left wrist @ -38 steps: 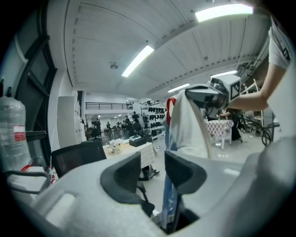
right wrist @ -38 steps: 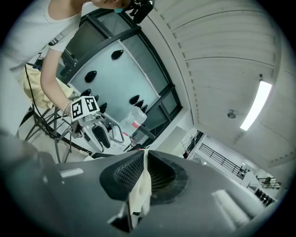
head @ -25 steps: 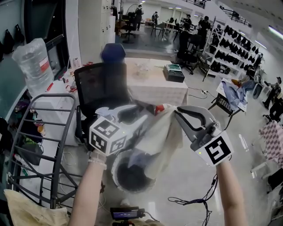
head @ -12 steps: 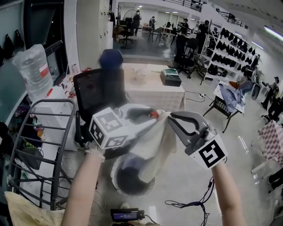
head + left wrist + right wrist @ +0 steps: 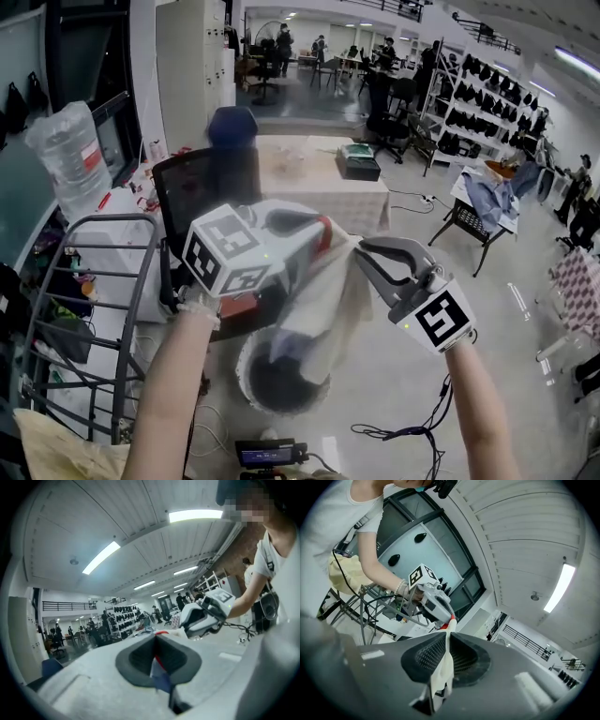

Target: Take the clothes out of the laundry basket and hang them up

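The left tool (image 5: 322,236) has just closed its jaws tight on the red-trimmed edge of a cream garment (image 5: 328,300). The right tool (image 5: 360,251) pinches the same edge just beside it. The garment hangs from both, above the basket (image 5: 242,364) on the floor (image 5: 403,375).

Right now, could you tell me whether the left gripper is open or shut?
Shut on the garment: the left gripper has just closed, and its own view shows cloth pinched between the fingers.
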A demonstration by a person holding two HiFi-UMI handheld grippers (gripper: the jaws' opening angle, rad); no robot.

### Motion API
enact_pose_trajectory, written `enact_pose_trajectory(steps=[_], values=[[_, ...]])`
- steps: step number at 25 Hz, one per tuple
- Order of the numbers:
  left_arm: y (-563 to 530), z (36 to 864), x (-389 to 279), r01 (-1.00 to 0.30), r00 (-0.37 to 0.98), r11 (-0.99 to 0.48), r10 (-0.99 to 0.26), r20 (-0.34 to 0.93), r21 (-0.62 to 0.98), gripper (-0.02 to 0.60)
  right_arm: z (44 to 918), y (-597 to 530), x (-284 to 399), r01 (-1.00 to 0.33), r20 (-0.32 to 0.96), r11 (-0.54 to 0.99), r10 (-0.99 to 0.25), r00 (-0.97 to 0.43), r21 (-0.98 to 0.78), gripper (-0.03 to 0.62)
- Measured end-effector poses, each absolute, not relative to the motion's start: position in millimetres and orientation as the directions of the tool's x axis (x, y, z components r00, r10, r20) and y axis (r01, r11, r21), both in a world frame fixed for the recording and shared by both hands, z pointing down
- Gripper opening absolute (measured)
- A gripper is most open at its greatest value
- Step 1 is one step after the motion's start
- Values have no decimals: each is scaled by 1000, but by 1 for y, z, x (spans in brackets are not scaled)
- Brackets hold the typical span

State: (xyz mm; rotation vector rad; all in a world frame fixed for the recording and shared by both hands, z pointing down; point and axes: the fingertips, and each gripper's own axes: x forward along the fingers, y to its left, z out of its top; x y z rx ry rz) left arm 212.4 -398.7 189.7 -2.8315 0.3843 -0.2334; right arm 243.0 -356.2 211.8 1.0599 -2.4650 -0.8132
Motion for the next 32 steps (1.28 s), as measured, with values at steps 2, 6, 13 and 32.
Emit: enact_pose_trajectory(steps=[2, 6, 13, 32], values=[[-395, 184, 216, -244, 949, -923, -291, 123, -298, -3, 216, -357, 244, -561, 79, 565, -744, -664, 605, 28], [-395, 161, 216, -304, 940, -912, -335, 71, -275, -3, 226, -361, 243, -570, 100, 568, -755, -648, 593, 34], [-403, 109, 202, -401, 916, -905, -394, -74, -143, -3, 271, -360, 254, -587, 175, 593, -770, -614, 551, 60], [-411, 68, 185, -538, 841, -809, -533, -92, -235, -2, 290, -337, 268, -649, 159, 642, -750, -642, 408, 187]])
